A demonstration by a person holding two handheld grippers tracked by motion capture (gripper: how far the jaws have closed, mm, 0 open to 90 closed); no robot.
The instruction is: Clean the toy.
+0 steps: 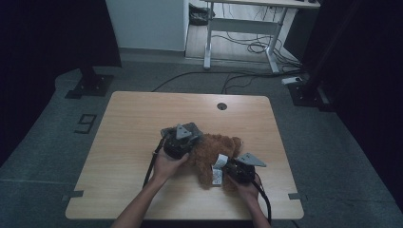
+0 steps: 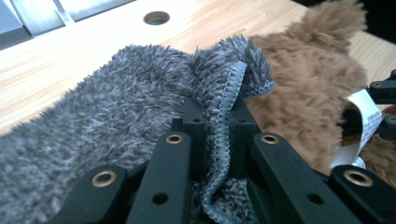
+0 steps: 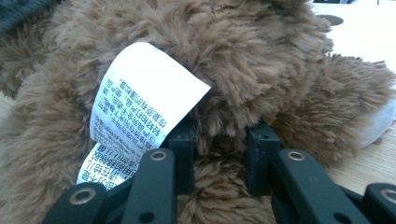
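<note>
A brown teddy bear (image 1: pixel 215 148) lies on the wooden table (image 1: pixel 138 118), right of centre, with a white printed label (image 1: pixel 218 169) at its near side. My left gripper (image 1: pixel 190 137) sits at the bear's left and is shut on the hemmed edge of a fluffy grey cloth (image 2: pixel 116 93), which drapes beside the bear (image 2: pixel 317 88). In the left gripper view the left gripper (image 2: pixel 217 123) pinches the cloth's seam. My right gripper (image 1: pixel 229 169) comes from the near right; in its own view the right gripper (image 3: pixel 219 135) is shut on the bear's fur (image 3: pixel 261 60), just right of the label (image 3: pixel 140 107).
A round cable hole (image 1: pixel 222 106) sits near the table's far edge. Beyond the table stand a white desk frame (image 1: pixel 247 28), floor cables (image 1: pixel 237 78) and black stand bases (image 1: pixel 90 85). Bare tabletop lies to the left and at the far side.
</note>
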